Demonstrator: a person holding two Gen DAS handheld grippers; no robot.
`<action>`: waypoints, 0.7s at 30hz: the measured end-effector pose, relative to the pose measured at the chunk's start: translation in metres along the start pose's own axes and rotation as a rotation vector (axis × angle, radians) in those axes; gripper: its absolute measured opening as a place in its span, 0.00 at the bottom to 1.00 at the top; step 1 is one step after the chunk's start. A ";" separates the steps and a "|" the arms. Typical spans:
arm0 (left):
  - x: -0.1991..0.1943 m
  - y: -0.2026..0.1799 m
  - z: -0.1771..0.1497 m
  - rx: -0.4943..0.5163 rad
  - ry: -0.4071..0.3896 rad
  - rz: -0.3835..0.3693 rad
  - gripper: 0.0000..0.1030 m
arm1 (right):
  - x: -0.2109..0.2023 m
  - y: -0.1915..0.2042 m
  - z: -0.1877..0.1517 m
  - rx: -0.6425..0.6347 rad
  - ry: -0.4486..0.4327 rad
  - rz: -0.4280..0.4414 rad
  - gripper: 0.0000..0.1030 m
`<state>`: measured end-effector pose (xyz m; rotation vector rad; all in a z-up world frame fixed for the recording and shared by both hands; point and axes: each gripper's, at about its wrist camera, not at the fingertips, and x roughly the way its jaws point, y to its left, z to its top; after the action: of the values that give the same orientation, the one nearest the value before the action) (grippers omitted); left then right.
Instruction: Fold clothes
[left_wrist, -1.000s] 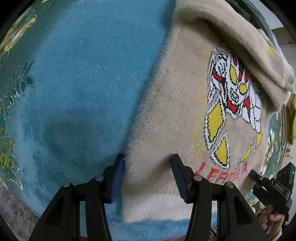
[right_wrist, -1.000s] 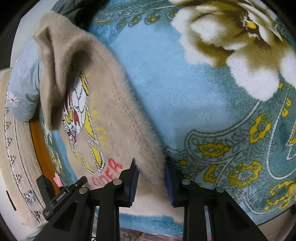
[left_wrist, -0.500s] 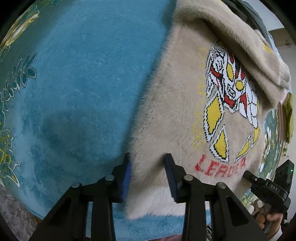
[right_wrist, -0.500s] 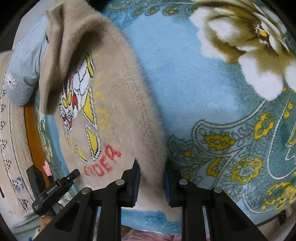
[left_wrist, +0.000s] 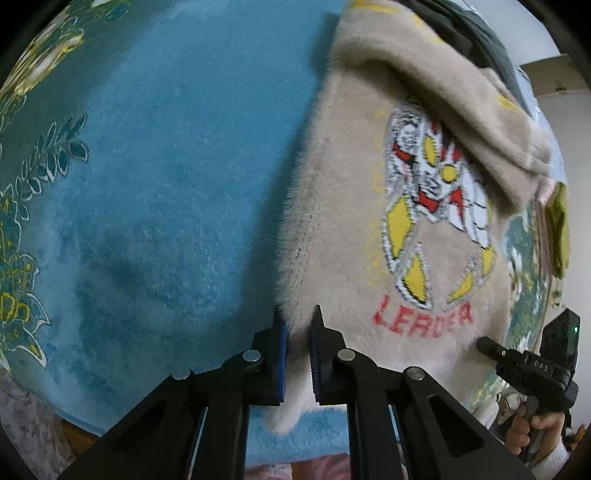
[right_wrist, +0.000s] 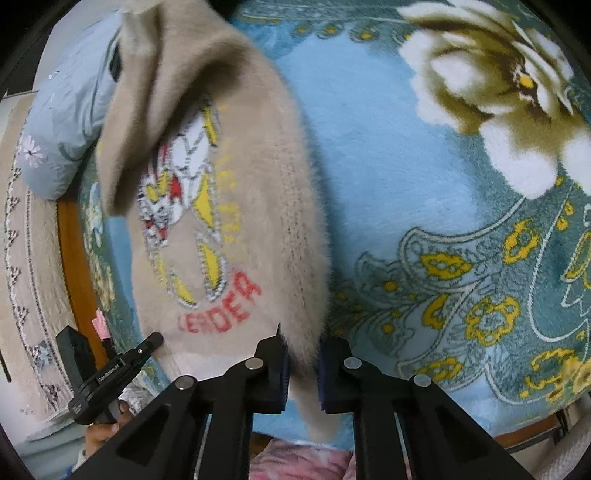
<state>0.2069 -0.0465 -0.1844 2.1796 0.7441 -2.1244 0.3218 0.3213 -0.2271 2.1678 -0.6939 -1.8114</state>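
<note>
Two fisheye cameras, one on each handheld gripper, look steeply down along their fingers at a blue flowered blanket (left_wrist: 155, 177), both very close to the cloth. The left wrist view has its own fingers at 6 o'clock and a beige sweater (left_wrist: 343, 221) filling its 3 o'clock side; the right gripper (left_wrist: 491, 345) shows at 4 o'clock. The right wrist view has the same sweater (right_wrist: 266, 206) toward 9 o'clock and the left gripper (right_wrist: 147, 341) at 8 o'clock. Both views share the sweater's printed figure, its red lettering and the blanket beside it.
</note>
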 end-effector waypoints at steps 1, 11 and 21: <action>-0.003 -0.003 0.000 0.013 0.001 -0.007 0.10 | -0.004 0.002 -0.002 -0.002 -0.001 0.010 0.11; -0.079 0.019 0.048 0.125 0.000 -0.050 0.09 | -0.079 0.010 -0.007 -0.006 -0.027 0.158 0.10; -0.162 0.043 0.058 0.161 0.021 -0.107 0.09 | -0.146 0.035 -0.019 0.011 -0.089 0.219 0.10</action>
<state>0.1725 -0.1565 -0.0494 2.2927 0.7312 -2.2913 0.3153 0.3609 -0.0815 1.9402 -0.9236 -1.8000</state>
